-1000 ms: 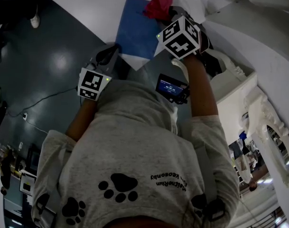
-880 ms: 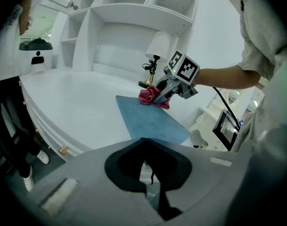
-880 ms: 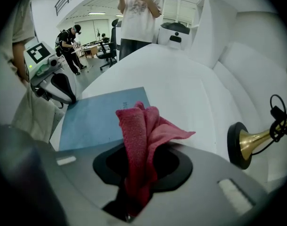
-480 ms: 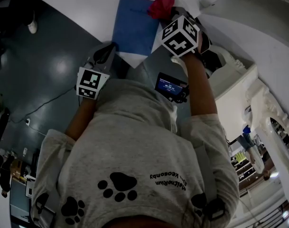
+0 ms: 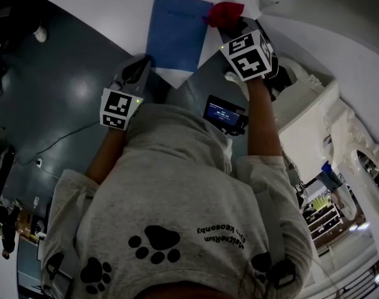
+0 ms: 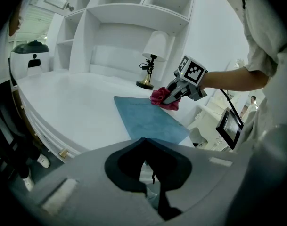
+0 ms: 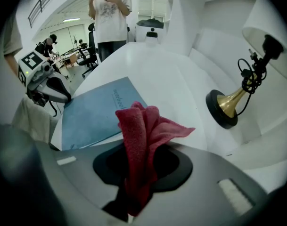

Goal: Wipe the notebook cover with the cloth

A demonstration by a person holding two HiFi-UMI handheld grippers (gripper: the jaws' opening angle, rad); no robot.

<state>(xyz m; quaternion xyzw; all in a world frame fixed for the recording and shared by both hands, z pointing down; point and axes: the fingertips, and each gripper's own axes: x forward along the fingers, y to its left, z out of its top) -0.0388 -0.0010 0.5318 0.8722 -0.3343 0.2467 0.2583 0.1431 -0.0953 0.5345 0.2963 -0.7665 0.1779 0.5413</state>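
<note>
Right gripper clamped on red cloth, at far corner of blue notebook | left gripper closed, empty, short of notebook | risk: sliding of unheld notebook off near table edge under wiping.

Grey short-sleeved shirt (black paw prints) with small black lettering.

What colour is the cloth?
The cloth is red, clearest in the right gripper view.

Your notebook bears the small word "notebook" on its blue cover. The upside-down print on your shirt can't be read. Neither can the figures on the small screen.
</note>
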